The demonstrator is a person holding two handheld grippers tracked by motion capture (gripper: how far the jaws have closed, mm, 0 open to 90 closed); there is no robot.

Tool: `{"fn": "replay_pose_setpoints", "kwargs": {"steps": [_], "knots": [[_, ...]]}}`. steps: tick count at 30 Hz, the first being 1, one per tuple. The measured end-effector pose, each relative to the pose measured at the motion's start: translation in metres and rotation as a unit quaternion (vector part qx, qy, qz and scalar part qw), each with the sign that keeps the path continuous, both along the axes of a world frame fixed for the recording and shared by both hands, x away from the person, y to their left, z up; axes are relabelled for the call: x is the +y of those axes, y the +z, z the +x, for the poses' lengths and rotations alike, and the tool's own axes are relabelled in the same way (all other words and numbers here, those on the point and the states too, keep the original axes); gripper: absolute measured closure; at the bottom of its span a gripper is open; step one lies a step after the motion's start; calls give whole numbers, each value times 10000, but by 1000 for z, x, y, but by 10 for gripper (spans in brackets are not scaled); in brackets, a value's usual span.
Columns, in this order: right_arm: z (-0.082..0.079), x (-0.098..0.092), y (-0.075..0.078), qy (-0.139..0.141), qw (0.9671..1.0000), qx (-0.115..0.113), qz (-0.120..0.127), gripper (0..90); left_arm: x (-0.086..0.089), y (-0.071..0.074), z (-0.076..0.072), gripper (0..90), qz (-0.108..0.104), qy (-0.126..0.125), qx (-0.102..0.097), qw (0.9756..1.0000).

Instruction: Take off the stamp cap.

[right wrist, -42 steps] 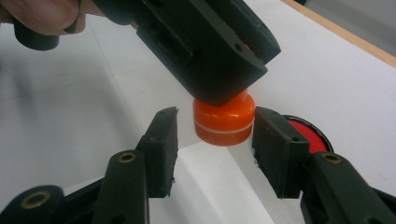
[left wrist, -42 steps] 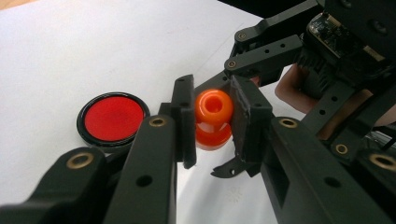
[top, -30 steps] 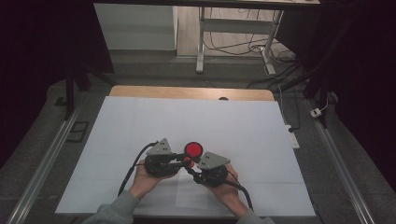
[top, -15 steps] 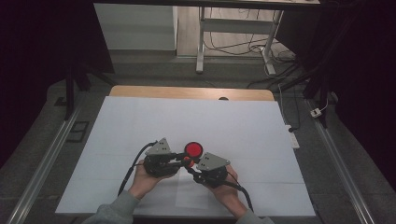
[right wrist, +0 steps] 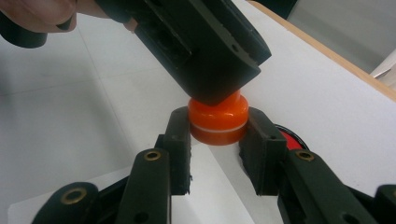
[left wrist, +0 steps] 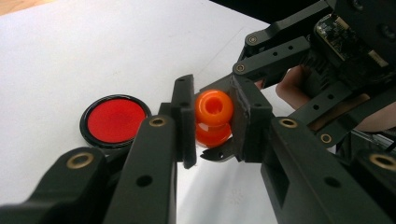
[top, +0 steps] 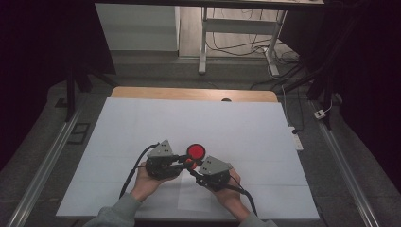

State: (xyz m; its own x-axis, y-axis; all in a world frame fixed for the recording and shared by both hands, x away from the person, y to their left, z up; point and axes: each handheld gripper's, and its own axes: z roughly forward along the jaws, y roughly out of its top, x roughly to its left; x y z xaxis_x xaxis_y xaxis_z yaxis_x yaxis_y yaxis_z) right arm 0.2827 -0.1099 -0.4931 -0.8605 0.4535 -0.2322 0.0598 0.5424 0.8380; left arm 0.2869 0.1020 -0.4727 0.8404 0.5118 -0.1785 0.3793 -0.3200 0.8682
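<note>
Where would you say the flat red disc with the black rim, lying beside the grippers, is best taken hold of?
Probably by its black rim, from straight above, one jaw on each opposite edge. The red disc lies flat on the white table with no handle or knob visible, so the rim is the only purchase. It is round, so any pair of opposite edges serves; the side away from the orange piece looks freest.

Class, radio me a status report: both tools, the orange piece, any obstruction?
Left tool shut on small orange plastic piece's top. Right tool shut on its base, jaws just closed. Round red black-rimmed disc beside, apart. Nothing obstructing.
</note>
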Motion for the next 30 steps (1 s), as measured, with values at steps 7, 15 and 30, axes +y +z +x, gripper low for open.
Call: {"fn": "replay_pose_setpoints", "kwargs": {"steps": [7, 15, 30], "knots": [[0, -1, -1, -4, 10000, 9, 26, 643, 0, 0, 0, 724, 10, -5, -8, 10000], [1, -1, 0, 2, 9999, 58, 95, 636, 0, 0, 0, 724, 2, -3, -5, 10000], [-1, -1, -1, -29, 10000, -1, 35, 647, -1, 0, -2, 726, 11, 40, -24, 10000]]}}
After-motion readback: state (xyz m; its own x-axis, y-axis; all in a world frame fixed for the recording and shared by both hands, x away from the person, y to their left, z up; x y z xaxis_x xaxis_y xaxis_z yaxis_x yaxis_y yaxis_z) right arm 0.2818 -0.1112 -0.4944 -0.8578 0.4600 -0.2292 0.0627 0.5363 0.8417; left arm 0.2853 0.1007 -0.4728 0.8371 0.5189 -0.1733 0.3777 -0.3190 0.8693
